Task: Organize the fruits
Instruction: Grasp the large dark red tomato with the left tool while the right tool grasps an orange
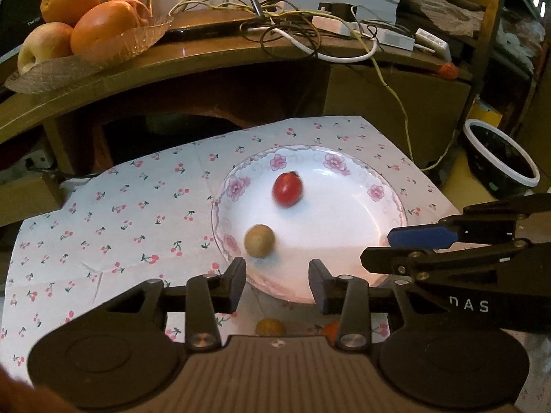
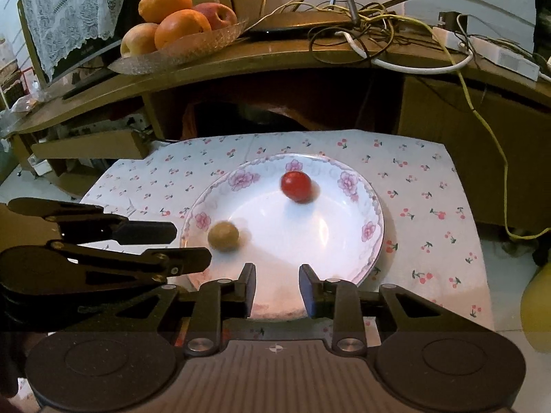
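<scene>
Both grippers, left gripper (image 1: pixel 277 280) and right gripper (image 2: pixel 277 287), hang spread and empty at the floral plate's (image 2: pixel 373 241) near rim, so reach gently past the blurred, apparently rolling cherry tomato (image 2: pixel 296 186).

A: Where do the fruits sit?

B: Two lie in the white floral-rimmed ceramic plate (image 1: pixel 375 192): the small red round tomato-like fruit (image 1: pixel 288 189) toward the far side, the small tan round fruit (image 1: pixel 259 241) nearer, to its left, close to the rim.

A: And the plate?

B: On the white cherry-print tablecloth (image 1: pixel 120 213), right of its middle.

A: What else is near?

B: Another small tan round fruit (image 1: pixel 270 327) lies on the cloth just before the plate's near rim.

A: Behind it all?

B: A curved brown wooden shelf (image 2: pixel 275 58), higher up. At its left end stands a clear glass leaf-shaped dish (image 2: pixel 193 46) holding oranges and apples (image 2: pixel 179 27); tangled cables (image 2: pixel 378 31) lie to the right.
</scene>
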The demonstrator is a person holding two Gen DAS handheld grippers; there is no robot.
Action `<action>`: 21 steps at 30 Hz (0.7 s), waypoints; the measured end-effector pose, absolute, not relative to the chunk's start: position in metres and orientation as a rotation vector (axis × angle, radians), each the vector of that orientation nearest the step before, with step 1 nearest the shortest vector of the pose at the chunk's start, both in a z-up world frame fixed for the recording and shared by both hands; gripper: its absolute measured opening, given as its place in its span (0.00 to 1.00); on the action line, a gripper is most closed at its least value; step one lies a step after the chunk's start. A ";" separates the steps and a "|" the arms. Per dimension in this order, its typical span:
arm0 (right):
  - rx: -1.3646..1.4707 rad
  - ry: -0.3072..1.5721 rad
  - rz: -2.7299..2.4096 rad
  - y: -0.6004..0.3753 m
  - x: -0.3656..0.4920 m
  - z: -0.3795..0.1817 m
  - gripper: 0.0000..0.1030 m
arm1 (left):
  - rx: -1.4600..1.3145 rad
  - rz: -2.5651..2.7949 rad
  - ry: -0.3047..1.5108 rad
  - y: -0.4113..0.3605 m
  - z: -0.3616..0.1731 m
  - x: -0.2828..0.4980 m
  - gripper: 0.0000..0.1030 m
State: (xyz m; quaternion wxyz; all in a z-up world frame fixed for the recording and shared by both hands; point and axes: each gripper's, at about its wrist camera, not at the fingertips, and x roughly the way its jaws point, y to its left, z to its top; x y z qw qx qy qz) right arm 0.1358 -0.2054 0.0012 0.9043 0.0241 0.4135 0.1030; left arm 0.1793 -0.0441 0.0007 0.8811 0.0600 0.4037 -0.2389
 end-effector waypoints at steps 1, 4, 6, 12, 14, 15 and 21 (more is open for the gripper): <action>0.050 0.855 0.213 -0.206 0.134 0.001 0.31 | 0.126 -0.499 0.841 -0.043 0.001 0.178 0.44; 0.054 0.858 0.216 -0.207 0.131 0.002 0.33 | 0.131 -0.499 0.841 -0.042 0.002 0.175 0.45; 0.057 0.857 0.222 -0.208 0.129 0.003 0.33 | 0.136 -0.501 0.843 -0.041 0.001 0.172 0.45; 0.061 0.877 0.236 -0.207 0.125 0.001 0.33 | 0.147 -0.506 0.851 -0.037 0.000 0.165 0.45; 0.055 0.878 0.237 -0.205 0.123 0.001 0.33 | 0.149 -0.507 0.849 -0.035 0.001 0.162 0.46; 0.054 0.877 0.239 -0.204 0.122 0.001 0.33 | 0.150 -0.508 0.849 -0.033 0.001 0.161 0.46; 0.061 0.892 0.257 -0.203 0.118 0.000 0.33 | 0.140 -0.491 0.866 -0.014 -0.003 0.153 0.46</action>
